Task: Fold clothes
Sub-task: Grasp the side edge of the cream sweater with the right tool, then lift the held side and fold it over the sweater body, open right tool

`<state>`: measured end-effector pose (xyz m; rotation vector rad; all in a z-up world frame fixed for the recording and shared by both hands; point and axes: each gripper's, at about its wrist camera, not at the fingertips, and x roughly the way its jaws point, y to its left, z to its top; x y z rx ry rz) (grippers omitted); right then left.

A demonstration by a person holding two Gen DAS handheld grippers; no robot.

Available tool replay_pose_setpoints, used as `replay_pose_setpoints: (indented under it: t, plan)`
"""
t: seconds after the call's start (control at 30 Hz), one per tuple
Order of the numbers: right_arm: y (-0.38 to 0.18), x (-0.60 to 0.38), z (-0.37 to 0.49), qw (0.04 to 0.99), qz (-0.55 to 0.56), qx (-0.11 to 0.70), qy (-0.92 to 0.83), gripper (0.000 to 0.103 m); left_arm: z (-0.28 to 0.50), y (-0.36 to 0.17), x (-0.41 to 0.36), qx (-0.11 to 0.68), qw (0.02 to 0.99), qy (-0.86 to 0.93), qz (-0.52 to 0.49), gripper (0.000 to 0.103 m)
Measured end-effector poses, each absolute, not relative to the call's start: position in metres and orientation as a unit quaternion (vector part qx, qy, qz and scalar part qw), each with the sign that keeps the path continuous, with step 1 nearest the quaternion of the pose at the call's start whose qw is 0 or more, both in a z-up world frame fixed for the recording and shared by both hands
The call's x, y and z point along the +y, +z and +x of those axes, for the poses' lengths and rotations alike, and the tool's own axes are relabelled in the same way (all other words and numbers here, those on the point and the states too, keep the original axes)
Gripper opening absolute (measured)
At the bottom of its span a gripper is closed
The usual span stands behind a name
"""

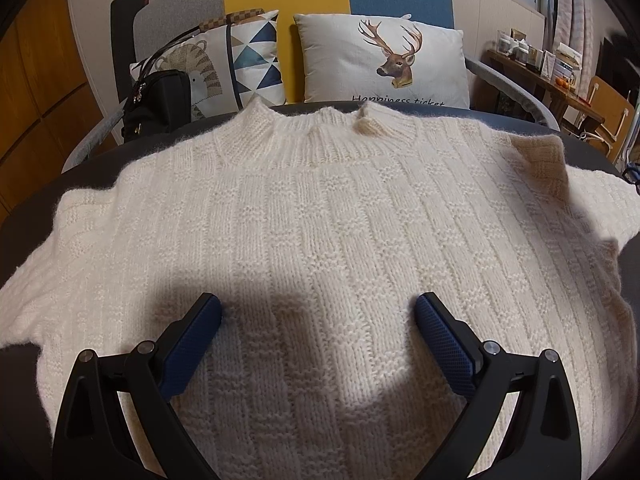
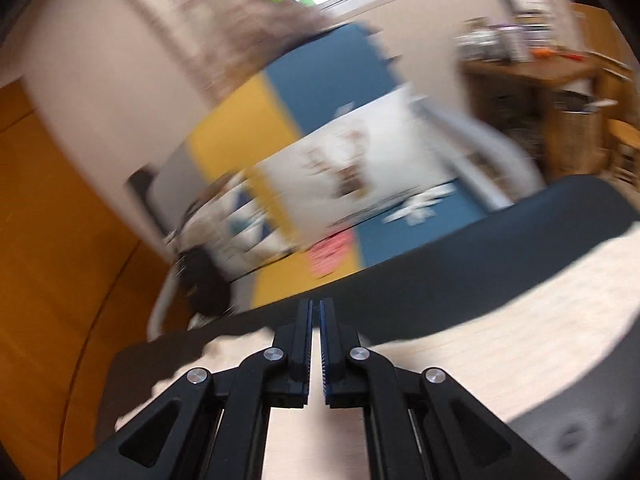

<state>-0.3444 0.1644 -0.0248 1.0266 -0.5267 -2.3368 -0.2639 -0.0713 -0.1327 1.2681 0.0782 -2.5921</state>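
Flat on the dark desk (image 1: 92, 160) lies a cream knit sweater (image 1: 328, 232), collar toward the deer pillow (image 1: 384, 60). Just above it, the left hand-held gripper (image 1: 318, 312) hovers with fingers wide apart, holding nothing. Meanwhile the right hand-held gripper (image 2: 317, 320) has its fingers pressed together, empty, its view blurred

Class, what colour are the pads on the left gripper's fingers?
Dark blue pads, on black arms; the left wrist view shows them best.

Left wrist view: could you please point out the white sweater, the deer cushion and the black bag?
white sweater (image 1: 320, 216), left wrist view, chest.
deer cushion (image 1: 340, 60), left wrist view, plain fabric.
black bag (image 1: 160, 100), left wrist view, front.
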Motion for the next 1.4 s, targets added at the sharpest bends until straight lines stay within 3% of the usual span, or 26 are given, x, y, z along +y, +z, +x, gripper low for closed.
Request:
replay_pose_setpoints:
  t: [0.23,0.4,0.47,0.5,0.6,0.73,0.93,1.03,1.17,1.33,1.4]
  plan:
    - [-0.1,0.043,-0.297,0.35,0.448,-0.171,-0.805,0.003,-0.263,-0.133,-0.074,0.034,0.123,-0.891,0.435,0.099]
    - [-0.136,0.04,-0.292,0.362,0.48,-0.207,-0.772,0.005,-0.263,-0.133,-0.075,0.037,0.121,-0.891,0.435,0.099]
    - [-0.136,0.066,-0.306,0.34,0.482,-0.221,-0.777,0.015,-0.263,-0.132,-0.074,0.037,0.121,-0.891,0.436,0.099]
    - [-0.134,0.09,-0.316,0.318,0.479,-0.224,-0.787,0.028,-0.263,-0.132,-0.074,0.036,0.121,-0.891,0.436,0.099]
    - [-0.119,0.185,-0.358,0.233,0.477,-0.226,-0.817,0.031,-0.264,-0.132,-0.074,0.034,0.122,-0.891,0.437,0.099]
    - [-0.126,0.322,-0.386,0.102,0.494,-0.219,-0.836,0.049,-0.264,-0.132,-0.072,0.029,0.125,-0.89,0.437,0.1]
    - [-0.141,0.505,-0.395,-0.072,0.474,-0.312,-0.82,0.057,-0.266,-0.132,-0.069,0.023,0.13,-0.889,0.438,0.1]
    - [-0.147,0.539,-0.395,-0.059,0.444,-0.379,-0.81,0.06,-0.267,-0.133,-0.069,0.022,0.132,-0.889,0.437,0.101]
    - [-0.148,0.542,-0.402,-0.047,0.434,-0.379,-0.816,0.066,-0.267,-0.133,-0.068,0.022,0.133,-0.889,0.437,0.101]
    - [-0.148,0.526,-0.411,-0.034,0.422,-0.367,-0.828,0.063,-0.267,-0.132,-0.068,0.023,0.133,-0.89,0.436,0.101]
    - [-0.148,0.519,-0.417,-0.05,0.421,-0.35,-0.835,0.052,-0.267,-0.132,-0.068,0.023,0.133,-0.89,0.436,0.101]
